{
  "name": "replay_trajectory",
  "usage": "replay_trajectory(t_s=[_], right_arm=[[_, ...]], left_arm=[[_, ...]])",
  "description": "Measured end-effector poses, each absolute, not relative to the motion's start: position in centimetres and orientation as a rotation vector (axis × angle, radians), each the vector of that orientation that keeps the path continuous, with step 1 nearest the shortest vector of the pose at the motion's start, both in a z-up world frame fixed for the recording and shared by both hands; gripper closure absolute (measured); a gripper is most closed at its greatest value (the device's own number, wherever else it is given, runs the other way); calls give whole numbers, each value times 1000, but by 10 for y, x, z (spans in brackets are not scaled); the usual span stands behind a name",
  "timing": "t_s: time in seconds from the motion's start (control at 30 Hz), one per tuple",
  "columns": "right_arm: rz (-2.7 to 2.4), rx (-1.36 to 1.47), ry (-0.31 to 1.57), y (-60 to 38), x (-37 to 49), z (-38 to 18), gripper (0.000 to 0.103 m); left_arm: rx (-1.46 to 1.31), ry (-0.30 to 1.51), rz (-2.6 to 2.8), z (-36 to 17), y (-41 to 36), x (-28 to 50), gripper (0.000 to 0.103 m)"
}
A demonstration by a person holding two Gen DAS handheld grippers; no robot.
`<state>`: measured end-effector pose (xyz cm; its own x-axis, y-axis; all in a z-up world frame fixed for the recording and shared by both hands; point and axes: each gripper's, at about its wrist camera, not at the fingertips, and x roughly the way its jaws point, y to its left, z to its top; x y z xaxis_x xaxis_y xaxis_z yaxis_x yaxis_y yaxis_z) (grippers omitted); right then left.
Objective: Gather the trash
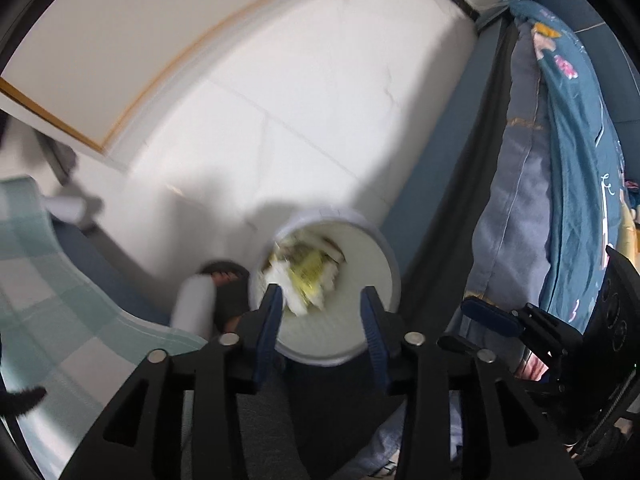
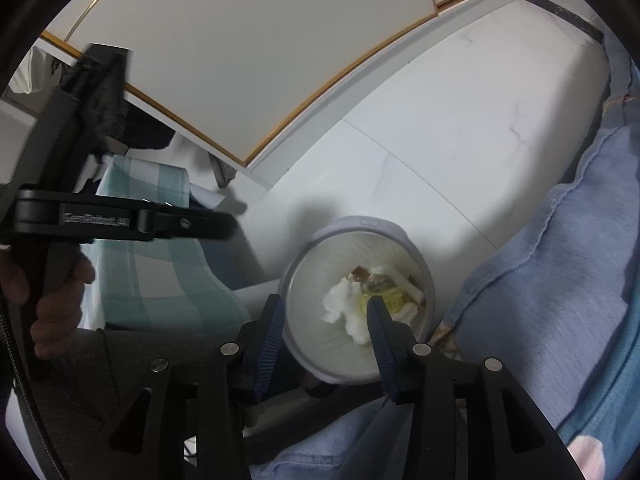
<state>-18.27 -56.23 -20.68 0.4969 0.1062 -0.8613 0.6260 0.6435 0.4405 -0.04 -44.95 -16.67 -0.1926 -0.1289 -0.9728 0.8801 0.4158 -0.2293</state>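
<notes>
- Far left, right wrist view: the left gripper is seen side-on, a bare hand on its handle; part of it runs off the frame edge.
- Left: pale green-and-white checked cloth, lower end hidden behind the gripper frames.
- Left wrist view, just left of the bin: a foot in a dark open sandal, badly blurred, half covered by a white blurred shape I can't identify.
- Centre: round white plastic waste bin on the white tiled floor. Near rim hidden behind the fingers in both views.
- In the bin: crumpled white tissue and a yellow wrapper; brown scraps too small to name. Left wrist view is motion-blurred, contents smeared.
- Left gripper, own view: blue-padded tongs apart, nothing between them, above the bin mouth.
- Right gripper: tongs apart, nothing gripped; right fingertip overlaps the wrapper in view, contact can't be judged.
- Right: blue-grey quilted bedding, cut off by the lens edge; teal floral bed cover beside it in the left wrist view.
</notes>
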Motion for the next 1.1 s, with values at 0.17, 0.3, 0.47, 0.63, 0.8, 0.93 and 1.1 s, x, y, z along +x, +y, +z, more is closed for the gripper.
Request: replay_trajectory(t_s=[0.17,0.3,0.47,0.63,0.8,0.93,1.1], right_arm=[[-386,835,993,-561,-185,-194,51],[-420,843,941,-560,-193,-182,38],[-435,824,935,-555,-198,-173,37],[-450,818,927,-551,-204,-164,32],[-455,813,930,-548,-208,-159,27],[-454,806,929,-544,-209,-156,22],[-454,793,928,-539,-210,-153,18]], left_arm=[[709,1322,-1026,-136,-440,-8,51],[643,1255,-1017,-118,-431,-8,44],[612,1149,-984,-101,-423,-12,31],[607,1128,-966,-94,-415,-15,29],[609,1125,-956,-93,-408,-20,29],[603,1133,-951,-92,-402,-21,29],[599,1113,-944,-90,-396,-24,29]])
